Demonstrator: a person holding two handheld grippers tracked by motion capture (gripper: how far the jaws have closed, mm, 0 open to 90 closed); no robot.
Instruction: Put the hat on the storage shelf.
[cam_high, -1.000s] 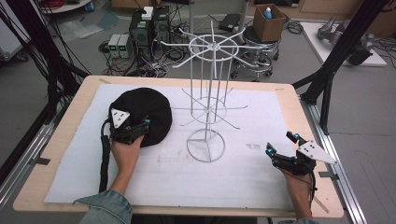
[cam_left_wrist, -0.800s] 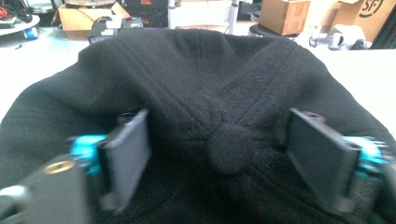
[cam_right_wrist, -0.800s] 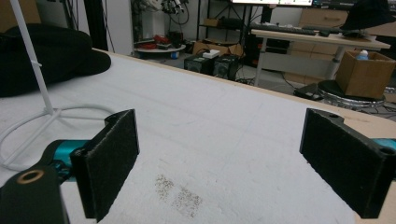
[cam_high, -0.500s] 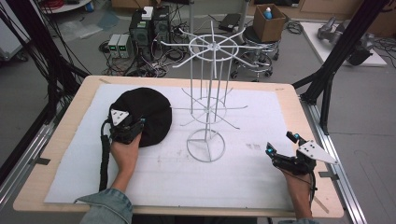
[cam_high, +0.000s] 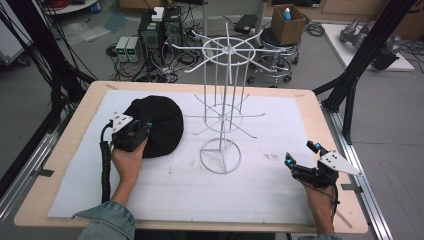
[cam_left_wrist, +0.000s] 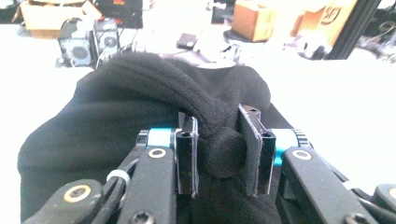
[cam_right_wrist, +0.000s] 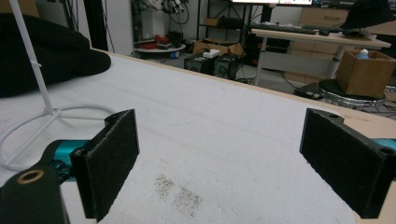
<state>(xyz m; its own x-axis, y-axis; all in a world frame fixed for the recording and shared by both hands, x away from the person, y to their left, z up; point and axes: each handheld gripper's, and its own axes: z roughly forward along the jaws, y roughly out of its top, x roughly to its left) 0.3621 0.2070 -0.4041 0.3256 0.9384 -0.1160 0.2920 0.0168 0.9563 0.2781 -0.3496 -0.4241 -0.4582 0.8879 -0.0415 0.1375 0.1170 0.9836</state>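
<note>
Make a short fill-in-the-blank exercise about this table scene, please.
1. The left tongs are shut on a fold of the ____ knitted hat.
2. The right tongs hold ____.
3. The white wire rack stands to the ____ of the hat in the high view.

Missing words: black; nothing; right

A denim sleeve (cam_high: 107, 222) is worn; black jaws with teal fittings, brass screws and a ribbed black cable (cam_high: 105, 165) are seen.

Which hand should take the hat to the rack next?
Left. Its gripper is already pinched on a fold of the hat. The right gripper sits open and empty across the table, past the rack.
</note>
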